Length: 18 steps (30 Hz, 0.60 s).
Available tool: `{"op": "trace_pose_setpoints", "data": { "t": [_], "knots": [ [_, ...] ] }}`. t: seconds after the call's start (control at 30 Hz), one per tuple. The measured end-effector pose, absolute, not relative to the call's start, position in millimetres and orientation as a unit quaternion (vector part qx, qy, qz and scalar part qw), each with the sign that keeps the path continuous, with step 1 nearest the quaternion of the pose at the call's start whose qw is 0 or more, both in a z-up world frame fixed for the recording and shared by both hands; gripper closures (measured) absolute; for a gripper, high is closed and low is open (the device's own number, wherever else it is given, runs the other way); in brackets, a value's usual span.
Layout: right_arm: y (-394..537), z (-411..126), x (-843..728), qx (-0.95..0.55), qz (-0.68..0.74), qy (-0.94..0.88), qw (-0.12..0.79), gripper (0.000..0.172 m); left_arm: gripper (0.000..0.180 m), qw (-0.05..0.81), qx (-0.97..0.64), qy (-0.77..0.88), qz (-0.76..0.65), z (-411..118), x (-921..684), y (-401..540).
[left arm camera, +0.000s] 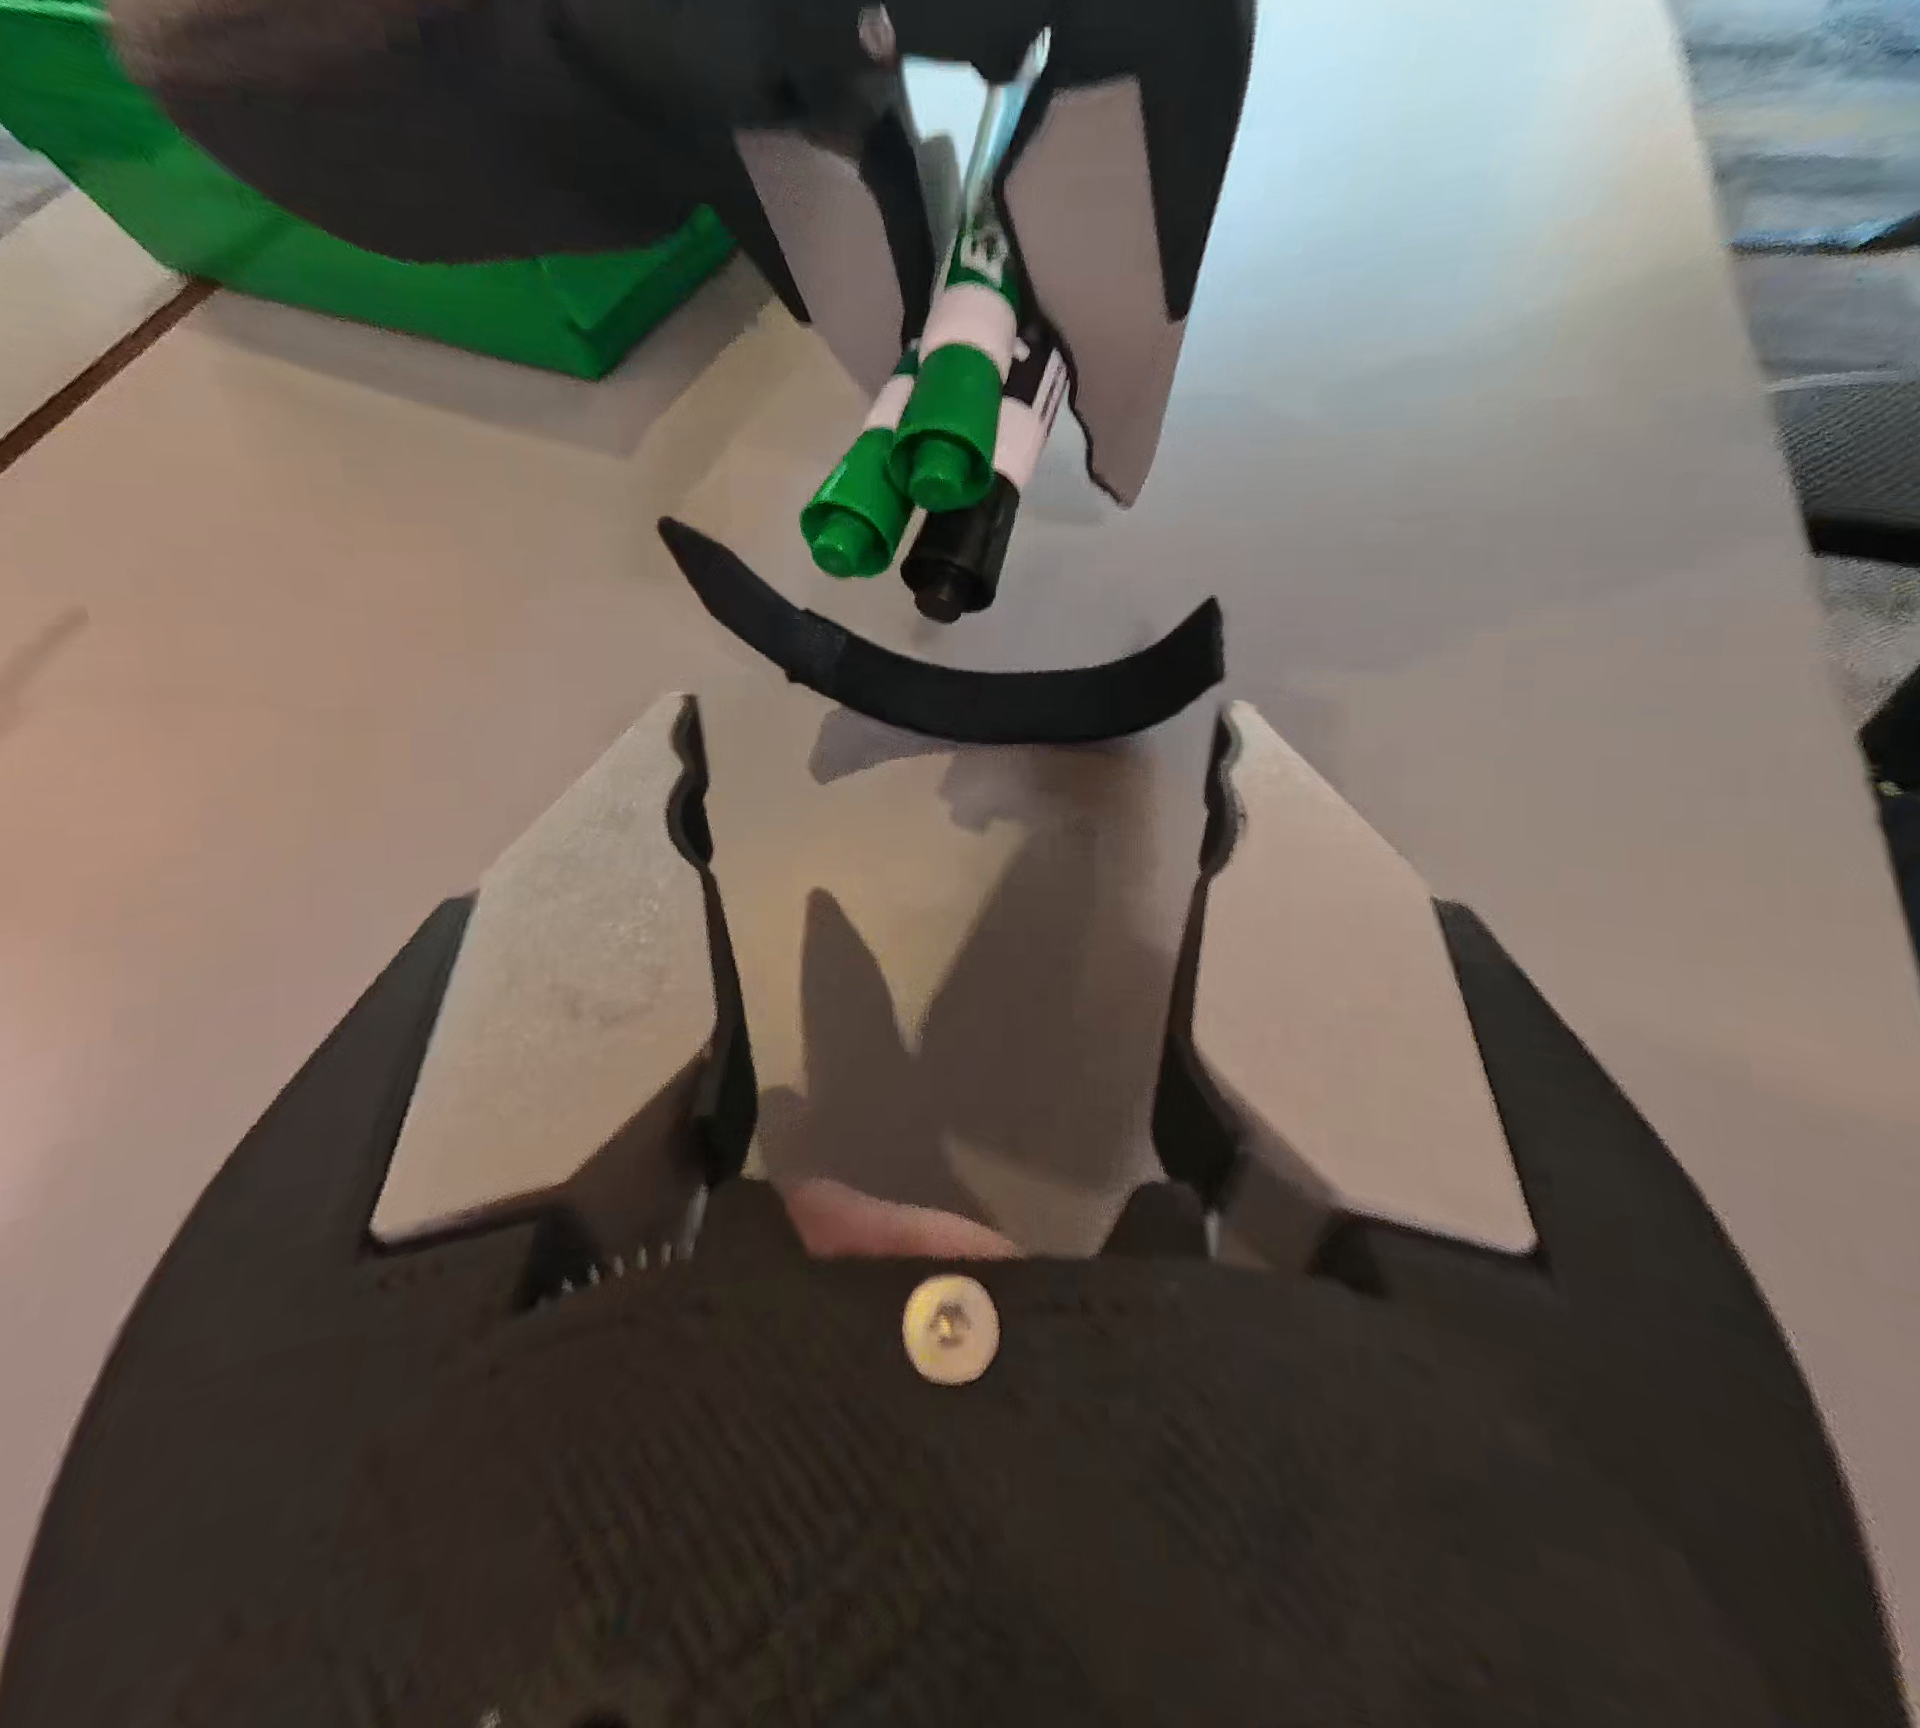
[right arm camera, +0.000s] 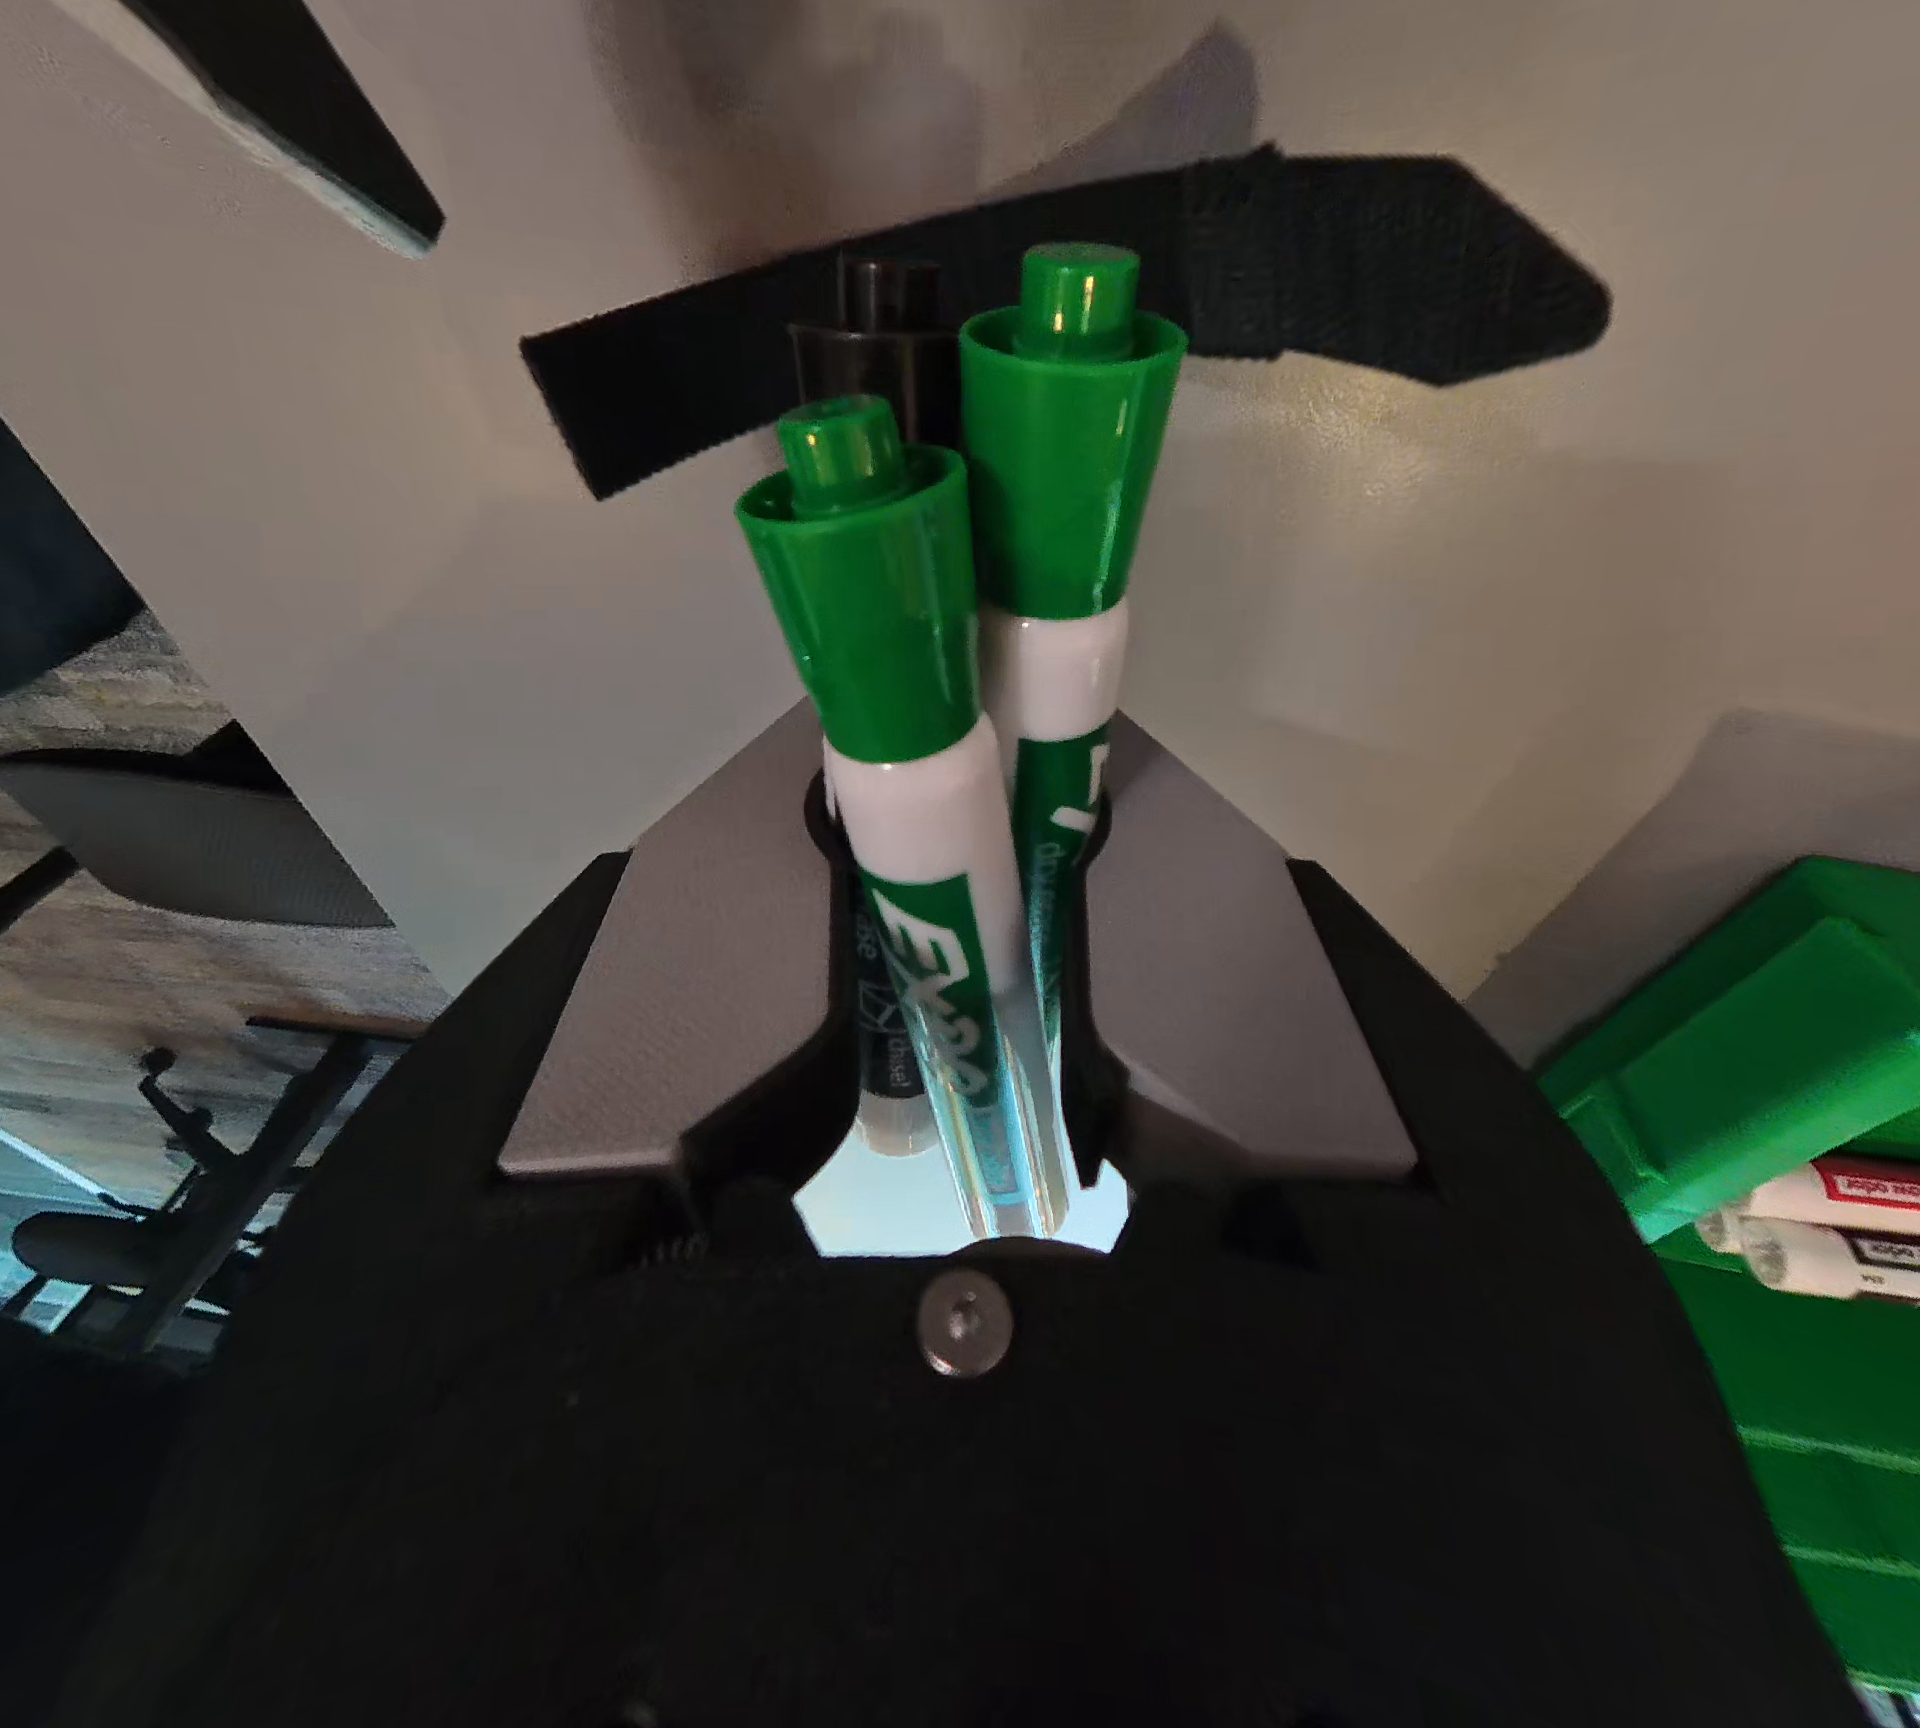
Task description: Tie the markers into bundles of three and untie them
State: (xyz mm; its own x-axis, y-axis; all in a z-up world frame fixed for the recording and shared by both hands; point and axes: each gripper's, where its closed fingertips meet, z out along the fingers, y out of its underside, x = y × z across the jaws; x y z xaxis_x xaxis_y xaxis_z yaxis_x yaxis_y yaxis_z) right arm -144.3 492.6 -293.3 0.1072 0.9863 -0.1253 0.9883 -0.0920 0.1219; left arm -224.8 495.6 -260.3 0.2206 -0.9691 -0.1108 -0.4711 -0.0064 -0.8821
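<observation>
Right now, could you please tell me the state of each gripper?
Left gripper: open, holding nothing; the black strap lies just ahead of it.
Right gripper: closed on three markers, two green, one black.

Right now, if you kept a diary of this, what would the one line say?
left gripper: open, empty | right gripper: clamps three markers, two green, one black | black strap: loose on table | bundle: untied
</observation>
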Motion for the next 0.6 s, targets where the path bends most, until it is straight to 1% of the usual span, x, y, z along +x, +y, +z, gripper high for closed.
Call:
{"op": "trace_pose_setpoints", "data": {
  "t": [0.07,0.13,0.2,0.3,0.37,0.6],
  "knots": [
    [493,-291,-142,0.741,-0.005,0.666,0.086,0.134,0.072,0.417,-0.655,0.57,-0.271,-269,-220,494],
    [493,-288,-139,0.743,-0.005,0.664,0.085,0.134,0.068,0.407,-0.658,0.571,-0.274,-271,-214,493],
    [493,-287,-138,0.743,-0.004,0.664,0.084,0.134,0.06,0.396,-0.664,0.57,-0.28,-273,-209,490],
    [492,-287,-136,0.744,-0.003,0.663,0.085,0.134,0.05,0.382,-0.691,0.558,-0.256,-282,-208,498],
    [492,-287,-136,0.744,-0.005,0.663,0.084,0.134,0.047,0.361,-0.704,0.556,-0.253,-289,-208,501],
    [490,-288,-139,0.742,-0.01,0.664,0.085,0.134,0.046,0.351,-0.685,0.596,-0.23,-296,-195,501]
  ]
}}
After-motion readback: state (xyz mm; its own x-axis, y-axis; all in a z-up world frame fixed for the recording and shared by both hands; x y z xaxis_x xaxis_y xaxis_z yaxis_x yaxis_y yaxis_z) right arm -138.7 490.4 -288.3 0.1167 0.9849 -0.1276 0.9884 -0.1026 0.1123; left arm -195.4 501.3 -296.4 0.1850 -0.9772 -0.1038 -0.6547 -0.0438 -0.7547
